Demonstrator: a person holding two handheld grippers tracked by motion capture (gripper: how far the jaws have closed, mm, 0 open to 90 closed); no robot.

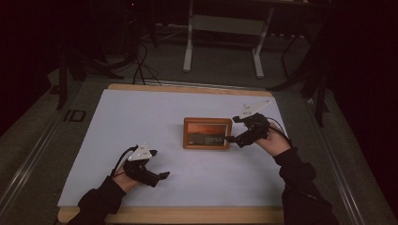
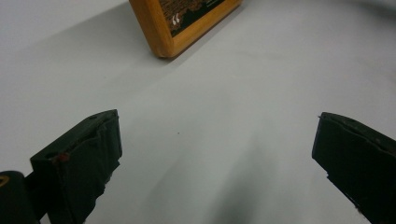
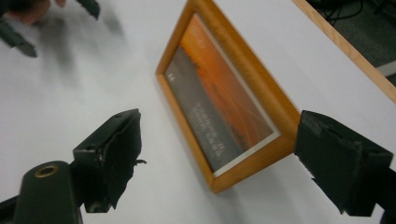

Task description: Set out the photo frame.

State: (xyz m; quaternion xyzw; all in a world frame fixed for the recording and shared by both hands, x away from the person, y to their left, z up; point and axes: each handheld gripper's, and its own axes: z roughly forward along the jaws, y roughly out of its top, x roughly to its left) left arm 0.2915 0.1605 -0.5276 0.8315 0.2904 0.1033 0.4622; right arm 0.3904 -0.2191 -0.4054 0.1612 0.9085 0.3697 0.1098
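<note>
A wooden picture frame (image 1: 206, 133) with an orange sunset print lies flat on the white table top (image 1: 141, 117), right of the middle. My right gripper (image 1: 234, 139) is at the frame's right edge and stands open. In the right gripper view the frame (image 3: 219, 98) has its near corner between the spread jaws of that gripper (image 3: 219, 135), and the pads do not press on it. My left gripper (image 1: 162, 176) rests open near the front left, pointing toward the frame. Its jaws (image 2: 215, 154) are wide apart over bare table, with the frame's corner (image 2: 182, 23) farther ahead.
A wooden rim (image 1: 187, 89) edges the table top. On the dark floor behind stand the white legs of another desk (image 1: 188, 47) and some cables (image 1: 141, 61). My left gripper (image 3: 53, 25) also appears far off in the right gripper view.
</note>
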